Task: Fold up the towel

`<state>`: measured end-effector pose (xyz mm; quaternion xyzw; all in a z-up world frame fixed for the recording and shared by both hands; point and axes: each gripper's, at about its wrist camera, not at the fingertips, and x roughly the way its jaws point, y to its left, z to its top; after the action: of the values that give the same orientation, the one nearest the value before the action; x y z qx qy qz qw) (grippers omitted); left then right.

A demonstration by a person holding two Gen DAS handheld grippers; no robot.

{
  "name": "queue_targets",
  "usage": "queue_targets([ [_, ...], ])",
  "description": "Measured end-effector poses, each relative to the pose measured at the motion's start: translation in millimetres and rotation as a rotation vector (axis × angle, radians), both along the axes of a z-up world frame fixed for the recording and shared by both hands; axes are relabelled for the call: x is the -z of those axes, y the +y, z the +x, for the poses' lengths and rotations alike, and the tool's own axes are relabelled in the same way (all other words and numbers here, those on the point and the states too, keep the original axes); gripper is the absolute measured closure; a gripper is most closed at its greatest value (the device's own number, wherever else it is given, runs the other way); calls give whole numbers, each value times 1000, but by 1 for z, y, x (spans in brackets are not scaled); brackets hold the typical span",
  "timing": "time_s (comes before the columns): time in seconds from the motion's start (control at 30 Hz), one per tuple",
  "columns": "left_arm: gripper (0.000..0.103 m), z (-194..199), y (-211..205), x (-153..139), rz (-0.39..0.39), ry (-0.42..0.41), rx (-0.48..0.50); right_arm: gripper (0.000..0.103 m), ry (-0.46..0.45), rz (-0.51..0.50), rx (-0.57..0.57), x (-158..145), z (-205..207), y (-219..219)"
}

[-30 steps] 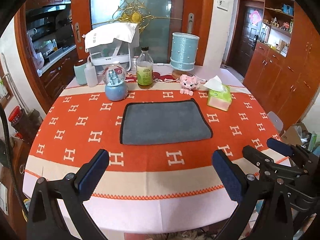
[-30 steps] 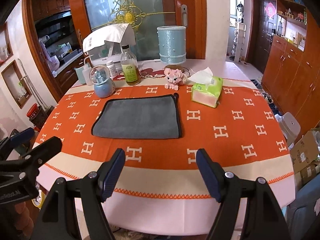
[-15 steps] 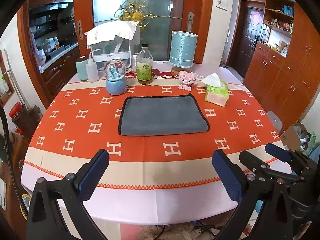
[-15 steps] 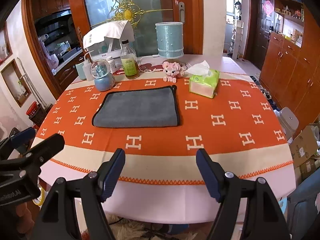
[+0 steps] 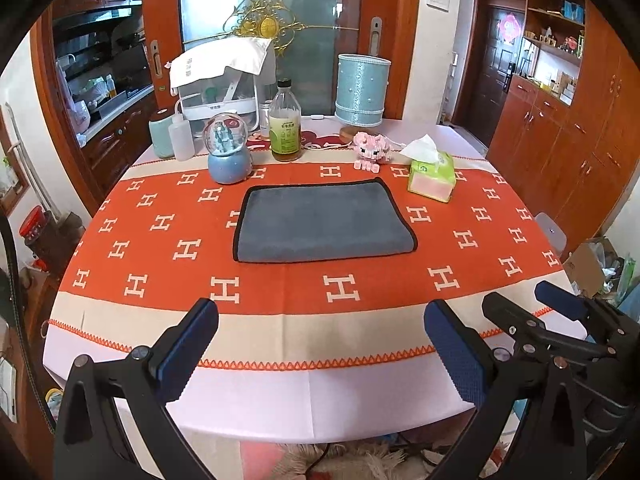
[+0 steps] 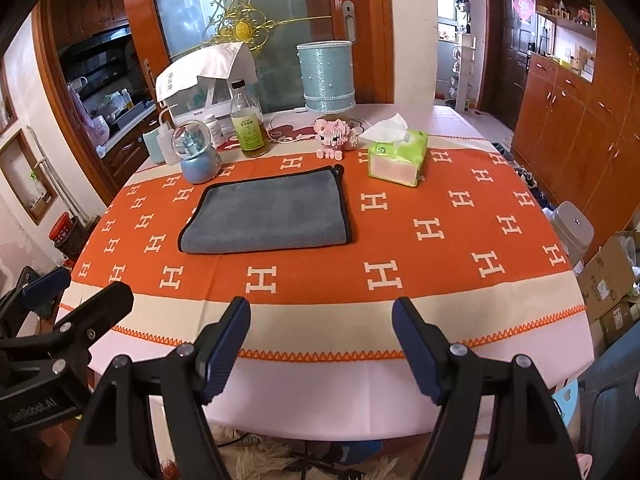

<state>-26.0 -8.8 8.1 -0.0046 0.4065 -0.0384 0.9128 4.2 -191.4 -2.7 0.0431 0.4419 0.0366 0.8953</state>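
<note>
We've got both the left gripper (image 5: 320, 344) and right gripper (image 6: 322, 334) with jaws wide apart, empty. The towel (image 5: 322, 222) lies mid-worktop: soft, light, floppy, so we'd pinch its near corners.

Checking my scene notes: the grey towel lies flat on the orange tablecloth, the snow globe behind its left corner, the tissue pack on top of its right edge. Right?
Not quite. The tissue pack does not sit on the grey towel; the right wrist view shows it on the orange tablecloth, apart from the towel's right edge. The snow globe is placed as you say.
</note>
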Motion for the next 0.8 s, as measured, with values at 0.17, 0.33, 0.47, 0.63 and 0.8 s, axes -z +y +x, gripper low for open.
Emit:
queue_targets([
  [0.17, 1, 1, -1, -1, 11, -4, -1, 29, 11, 0, 4, 3, 1, 0],
  [0.33, 1, 3, -3, -2, 16, -13, -7, 29, 10, -3, 7, 3, 2, 0],
  [0.47, 1, 7, -3, 0, 16, -8, -11, 29, 2, -14, 10, 3, 3, 1],
  [0.63, 1, 7, -3, 0, 17, -7, -11, 29, -2, -22, 14, 4, 5, 2],
  [0.8, 1, 8, -3, 0, 17, -7, -11, 29, -8, -25, 17, 3, 7, 3],
])
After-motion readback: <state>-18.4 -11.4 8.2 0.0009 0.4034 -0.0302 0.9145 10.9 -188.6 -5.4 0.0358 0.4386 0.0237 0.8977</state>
